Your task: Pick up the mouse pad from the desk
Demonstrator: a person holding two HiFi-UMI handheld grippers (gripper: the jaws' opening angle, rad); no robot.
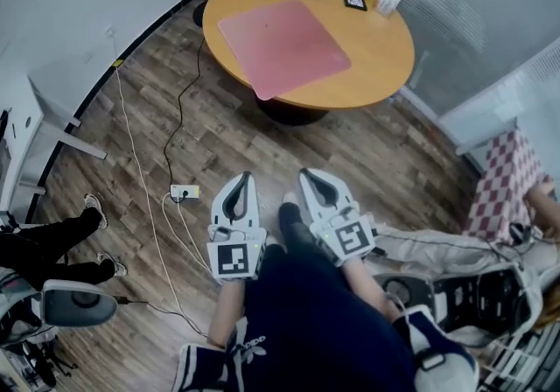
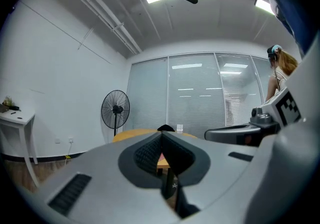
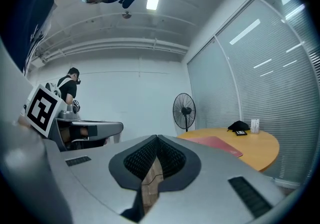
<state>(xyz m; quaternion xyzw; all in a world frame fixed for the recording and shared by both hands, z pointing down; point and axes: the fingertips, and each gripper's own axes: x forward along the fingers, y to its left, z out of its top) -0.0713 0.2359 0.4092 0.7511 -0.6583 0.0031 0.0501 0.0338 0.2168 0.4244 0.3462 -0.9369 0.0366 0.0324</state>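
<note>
Left gripper and right gripper have fingers closed and empty, since the mouse pad lies flat on the bench, well ahead.

Matt pink mouse pad on smooth wooden desk; wood-plank floor.

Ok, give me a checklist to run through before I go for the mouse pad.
1. Mouse pad flat on the table, nothing on it: ok.
2. Pad's near corner close to the table rim: ok.
3. Left tool open: not ok, shut and empty.
4. Right tool open: not ok, shut and empty.
5. Tools within reach of the pad: not ok, floor lies between.
6. Power strip off the walking line: ok, it lies to the left.
</note>
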